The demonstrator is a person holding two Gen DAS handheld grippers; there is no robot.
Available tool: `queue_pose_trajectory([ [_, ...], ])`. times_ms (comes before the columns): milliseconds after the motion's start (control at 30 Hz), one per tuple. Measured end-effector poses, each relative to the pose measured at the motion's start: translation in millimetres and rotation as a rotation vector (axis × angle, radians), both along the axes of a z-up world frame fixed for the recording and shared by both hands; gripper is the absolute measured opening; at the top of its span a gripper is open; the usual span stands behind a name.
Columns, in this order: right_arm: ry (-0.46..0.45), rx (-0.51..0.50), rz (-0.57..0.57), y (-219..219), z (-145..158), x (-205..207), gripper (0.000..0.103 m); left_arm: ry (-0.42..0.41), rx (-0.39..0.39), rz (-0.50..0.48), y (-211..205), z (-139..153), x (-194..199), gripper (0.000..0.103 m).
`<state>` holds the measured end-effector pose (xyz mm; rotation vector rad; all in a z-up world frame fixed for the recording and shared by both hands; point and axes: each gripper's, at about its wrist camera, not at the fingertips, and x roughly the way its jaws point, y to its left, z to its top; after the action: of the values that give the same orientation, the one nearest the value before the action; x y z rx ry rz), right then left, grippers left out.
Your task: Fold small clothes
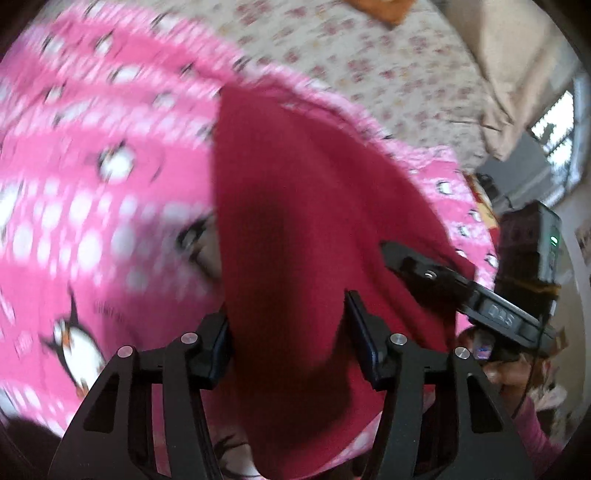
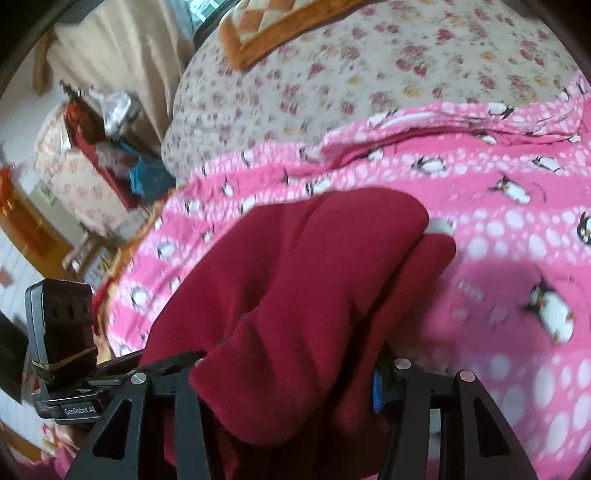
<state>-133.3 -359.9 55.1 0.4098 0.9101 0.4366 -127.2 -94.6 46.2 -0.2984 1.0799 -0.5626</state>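
A dark red fleece garment (image 1: pixel 295 229) hangs lifted over a pink penguin-print blanket (image 1: pixel 92 177). My left gripper (image 1: pixel 288 332) has its fingers on either side of a fold of the red fleece and holds it. In the right wrist view the same red garment (image 2: pixel 303 280) drapes over my right gripper (image 2: pixel 291 376), whose fingers are mostly hidden by the cloth and grip it. The right gripper also shows in the left wrist view (image 1: pixel 461 291), at the garment's right edge. The frames are motion-blurred.
The pink blanket (image 2: pixel 480 229) lies on a bed with a floral sheet (image 2: pixel 332 74). An orange-edged cushion (image 2: pixel 266 26) sits at the far end. A cluttered shelf and boxes (image 2: pixel 92 155) stand beside the bed, with a curtain (image 2: pixel 122 48) behind.
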Motion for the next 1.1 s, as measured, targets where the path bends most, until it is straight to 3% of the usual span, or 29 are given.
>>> queue_pose_trajectory([
  [100,0.050,-0.086,0.010,1.7,-7.3,-4.6,0.059,0.009,0.002,0.011,0.9,4.3,-2.9,0.063],
  [233,0.057,-0.058,-0.040,-23.5,9.2,-22.1,0.059,-0.109,0.115,0.033,-2.9,25.1,-17.3,0.068],
  [400,-0.077,-0.093,-0.117,-38.1,56.0,-52.3,0.060,-0.173,0.165,0.109,1.0,35.4,-30.1,0.074],
  [533,-0.148,-0.059,-0.045,-20.0,77.5,-59.2,0.060,-0.191,0.205,0.138,-2.7,38.5,-32.3,0.074],
  [633,-0.154,-0.140,0.009,5.0,73.0,-57.6,0.060,-0.220,0.244,0.146,-4.4,43.0,-38.9,0.074],
  [767,-0.098,-0.257,0.039,24.2,48.7,-57.7,0.060,-0.256,0.275,0.171,-1.1,47.8,-46.3,0.074],
  [900,-0.048,-0.472,0.070,35.4,14.2,-61.1,0.060,-0.312,0.325,0.188,-1.7,52.5,-56.1,0.074],
  [1100,-0.032,-0.395,0.030,23.0,27.9,-69.6,0.060,-0.394,0.374,0.192,-5.6,64.2,-68.5,0.074],
])
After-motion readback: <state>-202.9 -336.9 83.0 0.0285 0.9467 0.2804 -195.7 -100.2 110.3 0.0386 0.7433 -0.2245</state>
